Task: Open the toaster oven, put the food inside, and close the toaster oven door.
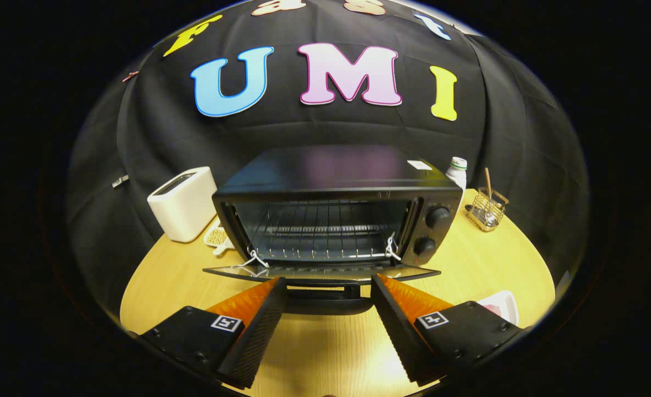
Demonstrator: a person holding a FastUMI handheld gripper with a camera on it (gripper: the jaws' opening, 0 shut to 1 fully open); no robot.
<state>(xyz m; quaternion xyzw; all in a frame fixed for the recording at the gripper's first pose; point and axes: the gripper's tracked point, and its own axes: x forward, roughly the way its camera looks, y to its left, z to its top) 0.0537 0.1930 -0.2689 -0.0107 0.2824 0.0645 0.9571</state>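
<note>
Black toaster oven (336,187) door (321,272) lies open before the wide-spread, empty hand-held gripper (329,286).

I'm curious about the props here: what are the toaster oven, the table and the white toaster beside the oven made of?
The toaster oven looks like black painted metal: its top gives a soft sheen, with a shiny wire rack inside. The table shows pale wood grain, possibly laminate. The white toaster seems matte plastic, though I can't be sure. The tongs are open, just before the lowered door.

Pink dish (503,306) partly hidden, maybe w/ food
</note>
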